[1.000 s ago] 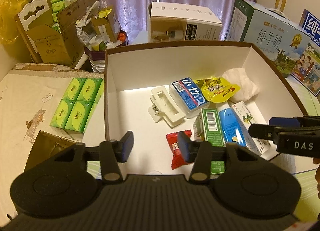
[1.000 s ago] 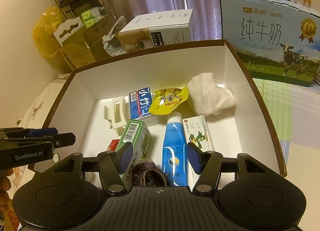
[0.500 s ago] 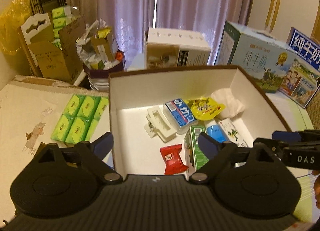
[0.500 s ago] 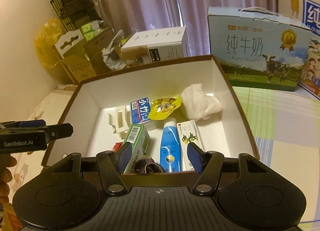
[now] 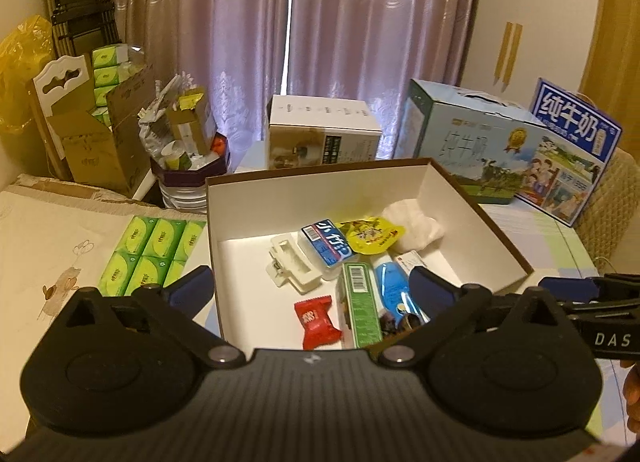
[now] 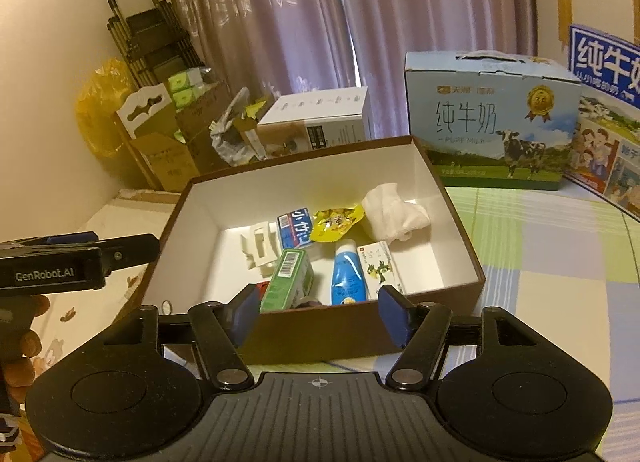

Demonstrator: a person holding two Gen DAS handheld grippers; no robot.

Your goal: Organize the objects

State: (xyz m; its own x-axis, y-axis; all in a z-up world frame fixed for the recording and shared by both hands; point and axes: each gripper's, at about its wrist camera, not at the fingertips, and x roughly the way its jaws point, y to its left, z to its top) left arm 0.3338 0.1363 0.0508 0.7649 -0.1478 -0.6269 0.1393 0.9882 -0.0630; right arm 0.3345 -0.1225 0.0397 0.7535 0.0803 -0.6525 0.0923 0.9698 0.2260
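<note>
A brown box with a white inside holds a red candy, a green carton, a blue tube, a white plastic clip, a blue-and-white pack, a yellow pouch and a white cloth. My left gripper hangs above the box's near left corner, its jaws opening wide with nothing between them. My right gripper floats before the box's near wall, its jaws opening and holding nothing.
A pack of green tissue packets lies left of the box. Milk cartons stand behind it on the right, a white carton behind it, and cardboard boxes and clutter at the back left. A checked cloth covers the table.
Both grippers have drawn back and up from inside the box. The left jaws have spread from narrow to wide. The right jaws have widened a little. The red candy stays on the box floor.
</note>
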